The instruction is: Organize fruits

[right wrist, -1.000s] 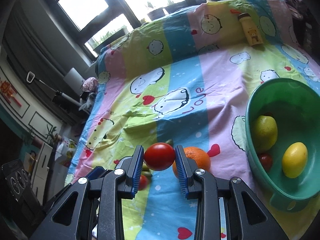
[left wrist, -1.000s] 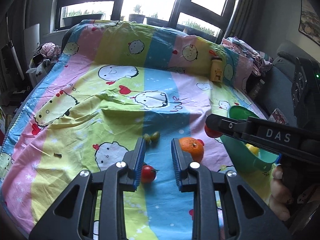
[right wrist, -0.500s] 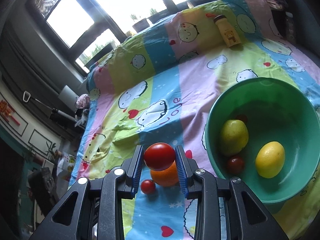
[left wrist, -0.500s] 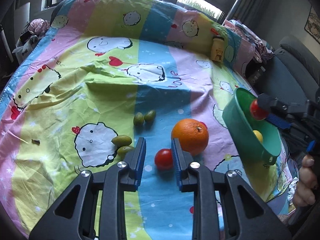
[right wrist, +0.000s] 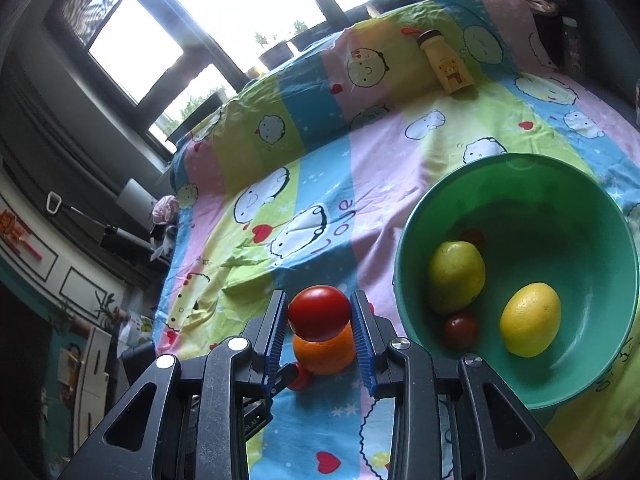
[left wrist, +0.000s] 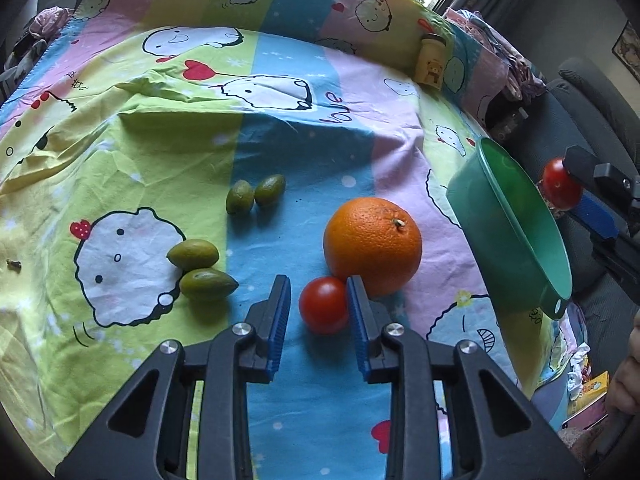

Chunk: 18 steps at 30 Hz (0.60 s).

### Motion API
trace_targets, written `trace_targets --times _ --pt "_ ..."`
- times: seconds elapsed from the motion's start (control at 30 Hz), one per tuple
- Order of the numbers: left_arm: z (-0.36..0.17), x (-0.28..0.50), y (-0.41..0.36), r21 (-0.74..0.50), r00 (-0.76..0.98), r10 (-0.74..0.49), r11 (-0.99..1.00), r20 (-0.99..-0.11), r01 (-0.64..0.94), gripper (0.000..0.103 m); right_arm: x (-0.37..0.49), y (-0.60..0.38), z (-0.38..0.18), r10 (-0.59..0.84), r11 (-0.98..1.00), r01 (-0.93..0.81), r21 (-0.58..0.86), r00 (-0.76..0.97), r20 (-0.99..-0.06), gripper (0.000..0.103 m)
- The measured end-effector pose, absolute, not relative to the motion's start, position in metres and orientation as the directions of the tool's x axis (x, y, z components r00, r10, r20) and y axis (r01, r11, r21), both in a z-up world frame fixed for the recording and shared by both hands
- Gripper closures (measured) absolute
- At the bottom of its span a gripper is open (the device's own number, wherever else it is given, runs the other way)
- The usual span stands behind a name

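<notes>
A small red tomato [left wrist: 323, 311] lies on the cartoon bedsheet between the fingers of my left gripper [left wrist: 317, 284], whose jaws are opening; the left pad stands clear of it. Just beyond sits a large orange [left wrist: 373, 245]. My right gripper [right wrist: 319, 300] is shut on a bigger red tomato [right wrist: 319, 312] and holds it in the air beside the green bowl [right wrist: 560, 220]. That bowl holds a green pear-like fruit [right wrist: 456, 276], a lemon [right wrist: 530, 320] and two small red fruits. Several green olive-like fruits [left wrist: 193, 254] lie left of my left gripper.
A yellow bottle [left wrist: 430, 62] lies against the raised far end of the bed. The bowl [left wrist: 508, 224] stands near the bed's right edge, with a dark sofa beyond it. Clothes are piled at the far corners. A person's fingers show at the lower right.
My left gripper came down and forward until the small tomato lay between its fingers, and the jaws widened a little. My right gripper carried its tomato right, toward the bowl, then held still.
</notes>
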<state>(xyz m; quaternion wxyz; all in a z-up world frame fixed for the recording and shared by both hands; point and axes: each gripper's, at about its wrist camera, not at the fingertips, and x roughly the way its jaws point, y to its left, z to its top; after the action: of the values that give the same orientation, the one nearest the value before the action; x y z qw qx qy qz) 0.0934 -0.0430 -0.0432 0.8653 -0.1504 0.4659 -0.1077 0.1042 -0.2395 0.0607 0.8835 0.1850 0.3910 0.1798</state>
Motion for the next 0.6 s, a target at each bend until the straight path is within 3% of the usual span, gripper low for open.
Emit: trace_targets --times 0.6 --pt "-0.054 0.092 -0.059 -0.367 0.495 -0.354 0.927 -0.794 0.074 0.072 0.103 -0.242 0.061 0.455 0.870 -0.163 0.465 0.630 -0.629 0.069"
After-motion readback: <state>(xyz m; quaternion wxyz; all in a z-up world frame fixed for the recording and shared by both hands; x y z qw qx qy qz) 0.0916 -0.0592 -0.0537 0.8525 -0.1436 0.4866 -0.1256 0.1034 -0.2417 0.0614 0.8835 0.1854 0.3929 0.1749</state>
